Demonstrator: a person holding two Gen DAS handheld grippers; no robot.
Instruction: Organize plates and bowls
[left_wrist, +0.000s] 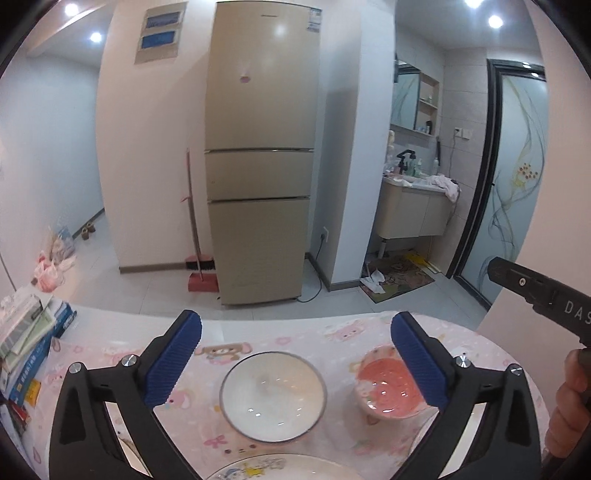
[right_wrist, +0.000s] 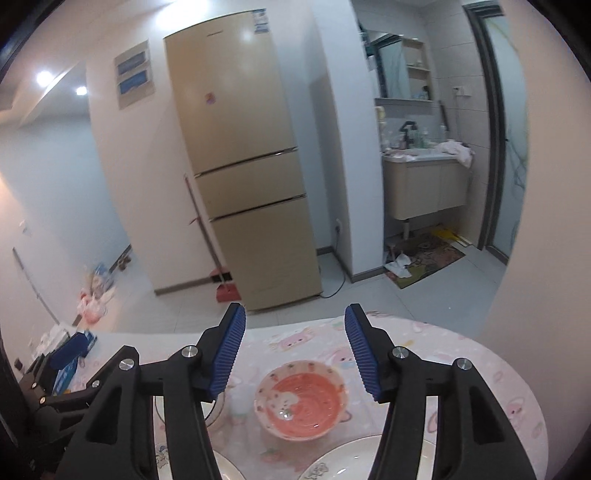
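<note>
A white bowl (left_wrist: 273, 397) with a dark rim stands upright on the pink cartoon tablecloth (left_wrist: 207, 435). A pink bowl (left_wrist: 384, 387) stands to its right. My left gripper (left_wrist: 295, 325) hangs above them, open wide, with nothing between its blue pads (left_wrist: 173, 365). In the right wrist view the pink bowl (right_wrist: 303, 402) lies below my right gripper (right_wrist: 295, 317), which is open and touches nothing. Rims of two patterned plates (right_wrist: 332, 465) (right_wrist: 221, 467) show at the near edge. One plate (left_wrist: 273, 467) also shows under the left gripper.
Books and boxes (left_wrist: 29, 343) are stacked at the table's left end. Past the far table edge (left_wrist: 295, 314) are a floor, a beige fridge (left_wrist: 262, 166) and a broom with dustpan (left_wrist: 199, 273). A hand (left_wrist: 569, 406) with the other gripper's black housing (left_wrist: 535, 291) is at the right.
</note>
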